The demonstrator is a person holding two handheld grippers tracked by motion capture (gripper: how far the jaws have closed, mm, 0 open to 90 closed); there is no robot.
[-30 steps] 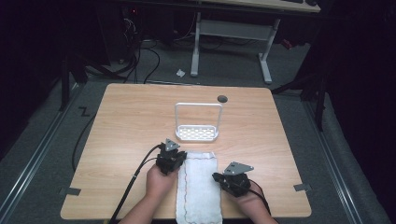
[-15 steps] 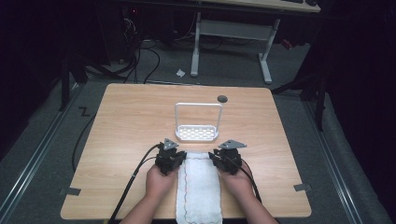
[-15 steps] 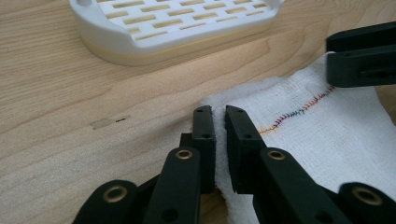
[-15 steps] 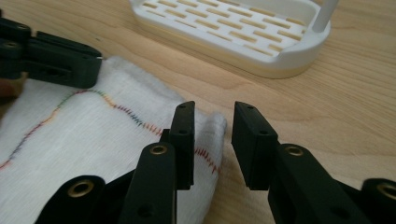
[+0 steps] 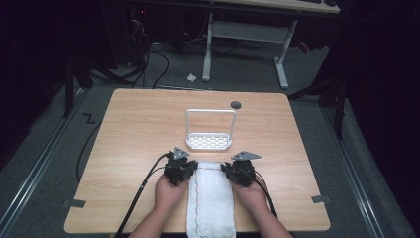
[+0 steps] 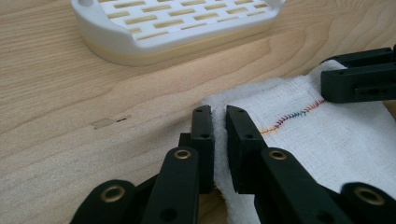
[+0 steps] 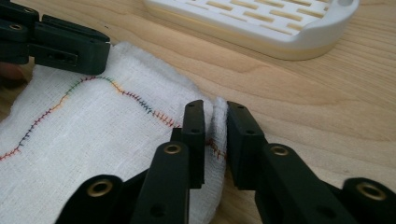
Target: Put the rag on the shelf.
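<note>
Here each claw, left (image 6: 219,122) and right (image 7: 215,122), pinches the towel's (image 5: 210,198) far corners, seemingly just short of the white rack (image 5: 210,140).

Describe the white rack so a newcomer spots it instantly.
Look at the wooden table, near its middle. Just beyond the towel stands the rack: a slotted white base with a tall wire loop rising over it, unlike the flat, soft cloth.
</note>
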